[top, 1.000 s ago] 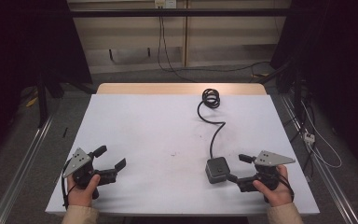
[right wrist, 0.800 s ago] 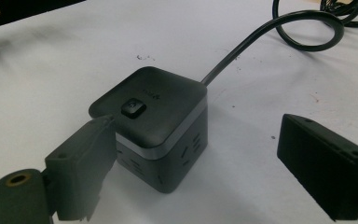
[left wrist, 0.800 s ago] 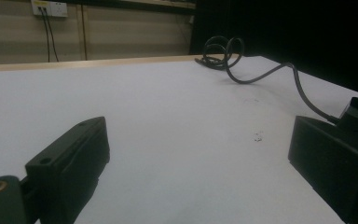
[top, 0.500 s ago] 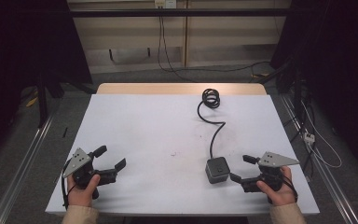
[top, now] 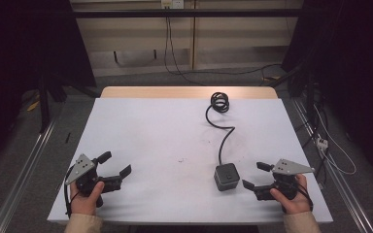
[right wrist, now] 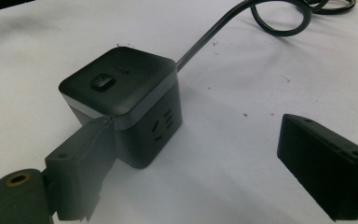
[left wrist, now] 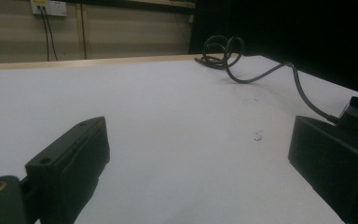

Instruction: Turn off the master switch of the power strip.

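My left gripper (top: 108, 168) rests at the near left of the white table (top: 165, 141), jaws spread wide on nothing. My right gripper (top: 256, 175) sits at the near right, jaws also apart, one beside a corner of the black socket cube (top: 226, 176); whether it touches, I cannot tell. The cube's cord (top: 222, 135) runs away across the tabletop to a coil (top: 220, 101) near the far wooden edge. Beyond lie grey floor, trailing cables and a pale wall with an outlet (top: 171, 4).
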